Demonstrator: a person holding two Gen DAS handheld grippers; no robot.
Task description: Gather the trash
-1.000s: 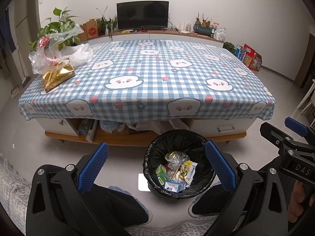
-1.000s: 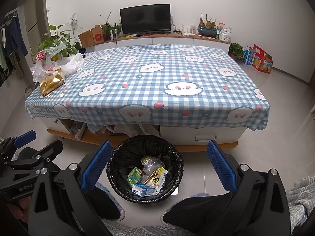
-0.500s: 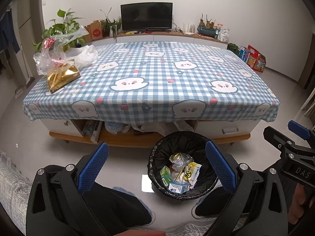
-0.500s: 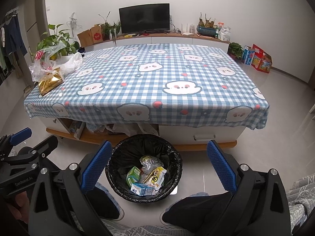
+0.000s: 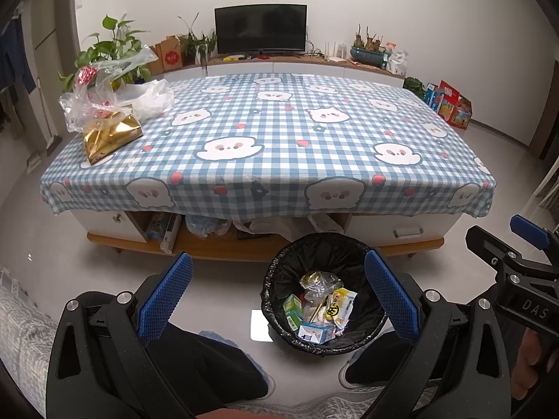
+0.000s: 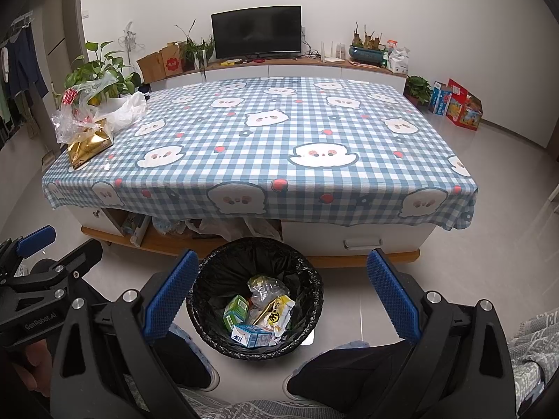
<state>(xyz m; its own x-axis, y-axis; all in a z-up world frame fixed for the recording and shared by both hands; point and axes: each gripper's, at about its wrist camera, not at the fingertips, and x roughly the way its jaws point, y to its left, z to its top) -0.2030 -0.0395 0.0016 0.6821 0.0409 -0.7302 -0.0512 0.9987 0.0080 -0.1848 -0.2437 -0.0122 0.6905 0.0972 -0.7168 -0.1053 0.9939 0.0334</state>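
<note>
Both sets of fingers spread wide and carrying nothing: left gripper (image 5: 277,295) and right gripper (image 6: 279,291) hanging low over the floor, framing the black-lined bin (image 6: 223,263) below the tabletop (image 5: 279,132) edge. Trash already down in the bin: green carton (image 6: 234,309), blue-and-white box (image 6: 252,336), yellow wrapper (image 6: 277,310), crumpled clear plastic (image 6: 265,288). Middle of the checked cloth bare; only the clear bag bundle (image 5: 99,99) and gold packet (image 5: 111,136) left at the far-left corner, possibly not trash at all. Looks like the wrap-up. Best play: confirm nothing left, and if that bundle goes, reach with the left gripper, pinch the bunched plastic high, lift clear before swinging to the bin
</note>
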